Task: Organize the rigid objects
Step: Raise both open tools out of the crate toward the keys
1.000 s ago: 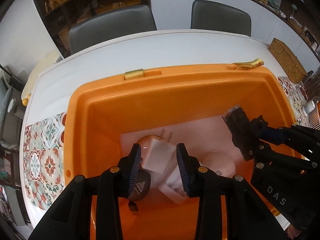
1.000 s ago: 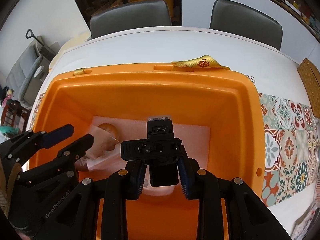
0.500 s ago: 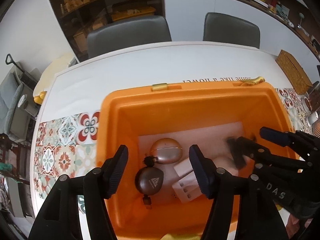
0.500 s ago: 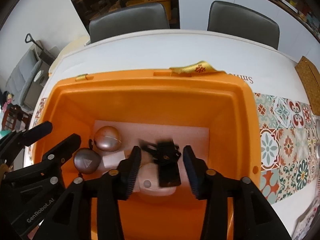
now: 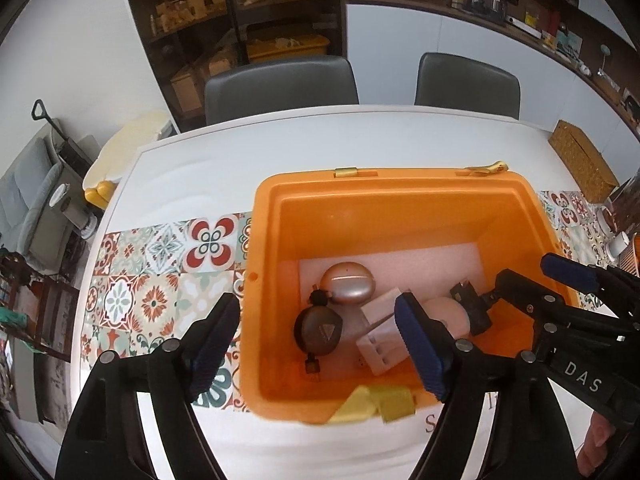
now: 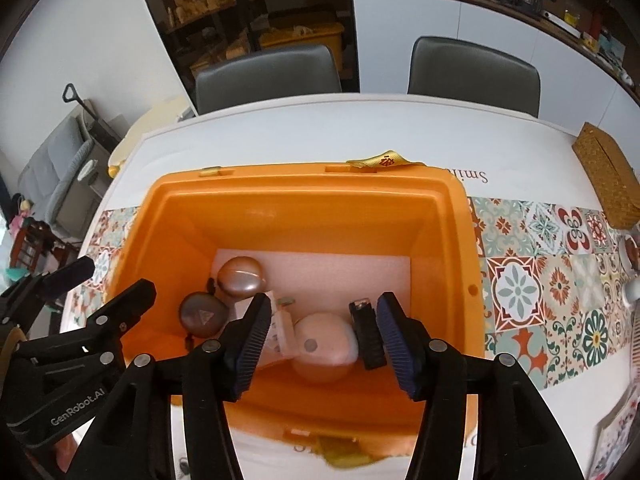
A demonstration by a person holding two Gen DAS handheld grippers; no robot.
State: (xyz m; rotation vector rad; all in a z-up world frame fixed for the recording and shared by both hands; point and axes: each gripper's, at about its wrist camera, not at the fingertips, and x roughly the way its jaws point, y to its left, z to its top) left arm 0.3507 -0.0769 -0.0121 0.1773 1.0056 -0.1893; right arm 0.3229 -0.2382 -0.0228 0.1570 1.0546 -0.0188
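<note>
Orange bin (image 5: 276, 240) on white table (image 5: 240, 156), patterned tile runner (image 5: 152, 264) underneath.
Grey chairs (image 6: 268, 76), dark shelving behind; left gripper (image 5: 320, 336) and right gripper (image 6: 320, 340) both spread, empty, above bin; black gadget (image 6: 368, 336), cases lying inside on pink foam (image 6: 336, 272).

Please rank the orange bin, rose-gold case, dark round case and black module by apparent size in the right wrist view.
1. orange bin
2. rose-gold case and dark round case: look alike, unranked
3. black module, narrowest
</note>
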